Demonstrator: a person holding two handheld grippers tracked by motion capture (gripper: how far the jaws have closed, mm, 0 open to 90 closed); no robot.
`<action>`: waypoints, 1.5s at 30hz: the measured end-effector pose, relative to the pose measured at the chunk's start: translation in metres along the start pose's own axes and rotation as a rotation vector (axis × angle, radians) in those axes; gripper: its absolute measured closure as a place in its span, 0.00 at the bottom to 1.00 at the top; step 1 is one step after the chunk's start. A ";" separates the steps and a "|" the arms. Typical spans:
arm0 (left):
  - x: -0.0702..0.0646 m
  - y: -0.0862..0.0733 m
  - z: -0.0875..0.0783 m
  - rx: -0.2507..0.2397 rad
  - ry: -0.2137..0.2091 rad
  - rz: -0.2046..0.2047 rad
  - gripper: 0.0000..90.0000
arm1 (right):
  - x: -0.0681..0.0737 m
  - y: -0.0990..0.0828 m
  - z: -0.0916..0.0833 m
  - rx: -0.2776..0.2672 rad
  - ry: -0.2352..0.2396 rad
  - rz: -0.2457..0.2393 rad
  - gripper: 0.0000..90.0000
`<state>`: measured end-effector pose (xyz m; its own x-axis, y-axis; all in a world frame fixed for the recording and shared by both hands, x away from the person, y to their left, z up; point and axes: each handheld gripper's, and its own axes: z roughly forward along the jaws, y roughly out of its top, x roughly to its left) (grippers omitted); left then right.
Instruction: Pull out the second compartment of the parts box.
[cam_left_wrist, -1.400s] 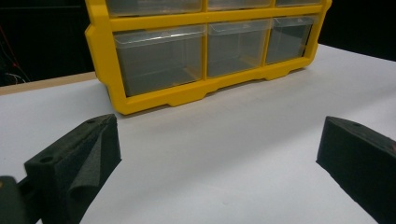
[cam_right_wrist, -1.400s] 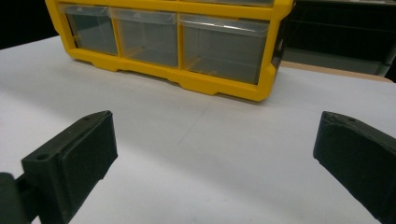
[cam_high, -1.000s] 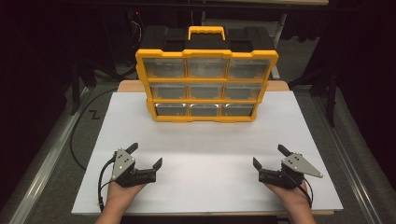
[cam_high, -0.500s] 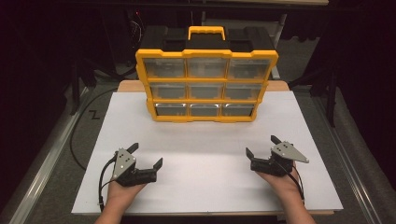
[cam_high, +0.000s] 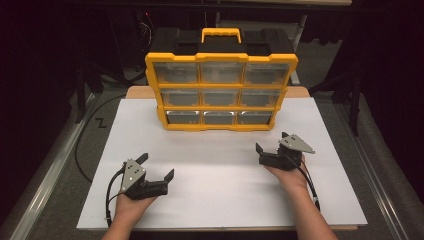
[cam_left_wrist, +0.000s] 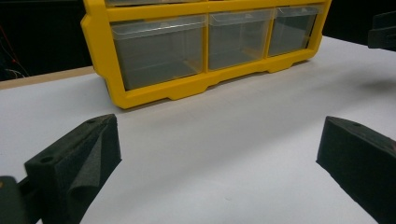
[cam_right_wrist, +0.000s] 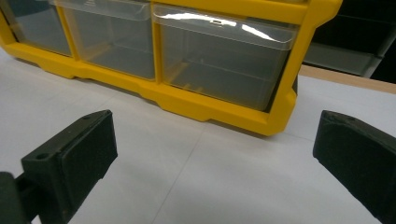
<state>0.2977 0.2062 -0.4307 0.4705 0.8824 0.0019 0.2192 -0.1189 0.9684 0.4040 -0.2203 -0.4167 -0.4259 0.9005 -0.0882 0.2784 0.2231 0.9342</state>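
We were at the approach step, with nothing yet grasped: the yellow drawer organizer (cam_high: 221, 90) stood upright near the far edge of the white surface (cam_high: 225, 200), its nine clear drawers facing us and all of them shut as far as we could tell. Our right hand-held gripper (cam_high: 270, 145) hung over the surface near the right edge, close to the organizer's lower right corner but apart from it, jaws spread wide and empty; in the right gripper view the bottom right drawer (cam_right_wrist: 219, 60) lay straight ahead between the jaws. Our left hand-held gripper (cam_high: 156, 167) waited near the front left corner, well apart from the organizer, jaws likewise spread and empty. We judged that the next move called for easing the right one forward and level to that drawer's front lip, then pinching it.
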 end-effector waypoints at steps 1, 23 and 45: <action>0.000 0.000 0.000 -0.001 0.000 0.000 0.00 | 0.000 0.000 -0.001 0.002 -0.004 0.003 0.01; -0.001 0.000 0.002 -0.005 -0.003 0.002 0.00 | -0.015 -0.009 -0.033 0.025 -0.058 -0.083 0.01; -0.001 0.000 0.002 -0.002 -0.008 0.007 0.00 | 0.024 -0.017 -0.024 0.121 -0.070 -0.486 0.01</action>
<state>0.2990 0.2040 -0.4311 0.4787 0.8779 0.0067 0.2139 -0.1240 0.9689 0.3683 -0.2111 -0.4264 -0.4737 0.7038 -0.5295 0.1622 0.6606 0.7330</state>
